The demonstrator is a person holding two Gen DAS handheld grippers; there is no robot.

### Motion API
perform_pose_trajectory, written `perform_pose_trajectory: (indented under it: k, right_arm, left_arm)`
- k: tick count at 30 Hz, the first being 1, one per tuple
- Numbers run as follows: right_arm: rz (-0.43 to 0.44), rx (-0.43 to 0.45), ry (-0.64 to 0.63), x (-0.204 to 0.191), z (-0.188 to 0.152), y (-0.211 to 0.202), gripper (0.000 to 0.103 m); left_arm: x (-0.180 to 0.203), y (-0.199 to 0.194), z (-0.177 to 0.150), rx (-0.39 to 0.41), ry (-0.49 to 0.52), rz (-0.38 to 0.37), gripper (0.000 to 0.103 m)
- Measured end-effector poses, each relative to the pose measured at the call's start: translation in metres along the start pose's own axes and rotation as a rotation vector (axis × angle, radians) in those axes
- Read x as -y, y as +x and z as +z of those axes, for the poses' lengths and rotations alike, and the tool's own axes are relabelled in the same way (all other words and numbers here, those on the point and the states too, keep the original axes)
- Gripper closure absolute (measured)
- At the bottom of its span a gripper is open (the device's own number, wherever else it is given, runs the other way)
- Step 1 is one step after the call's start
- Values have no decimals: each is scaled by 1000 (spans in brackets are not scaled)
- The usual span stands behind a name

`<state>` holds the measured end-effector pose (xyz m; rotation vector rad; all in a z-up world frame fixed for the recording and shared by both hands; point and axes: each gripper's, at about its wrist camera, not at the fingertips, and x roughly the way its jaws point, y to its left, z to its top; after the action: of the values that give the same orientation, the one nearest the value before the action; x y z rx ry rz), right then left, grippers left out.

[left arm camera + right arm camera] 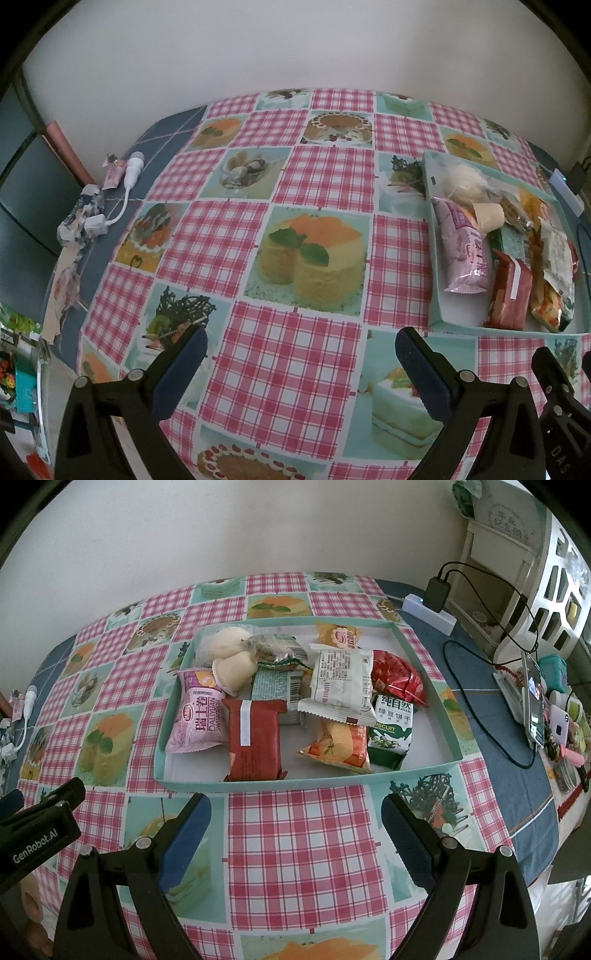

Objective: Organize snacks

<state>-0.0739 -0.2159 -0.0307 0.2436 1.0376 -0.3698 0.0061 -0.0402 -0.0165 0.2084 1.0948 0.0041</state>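
Both tongs hover above the surface (303, 849), which is covered by a pink-check cloth printed with cakes. The left tongs (299, 354) stand wide open with nothing between the blue pads, over bare cloth. The right tongs (295, 823) are likewise spread wide and empty, just short of the near wall of the tray (258, 780).

The shallow mint-green tray sits on the cloth toward the right side of the surface and holds all visible snacks:

- Pink Swiss-roll packet (199, 716), left side, lying lengthwise.
- Dark red packet (255, 738), just beside the pink one, its lower end against the near wall.
- White packet (340, 686), centre, lying on top of the neighbouring packets.
- Orange packet (340, 746), partly under the white one.
- Green biscuit packet (391, 731), touching the orange packet.
- Bright red packet (399, 681), right side.
- Jelly cup (232, 672), tipped on its side, resting against the pink packet.
- Round white bun in clear wrap (229, 644), far left corner.

Beyond the tray, a power strip (428, 614) with a black charger (437, 590) lies at the far right edge. A phone (535, 698) stands propped further right.
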Motion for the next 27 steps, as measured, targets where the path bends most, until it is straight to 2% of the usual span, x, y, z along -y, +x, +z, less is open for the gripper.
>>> perform_pose_trajectory:
  k: [27]
  right_arm:
    - [1,-4,-12,-2,-1,2,9]
  left_arm:
    - [-1,3,0,-10,-5,1,0]
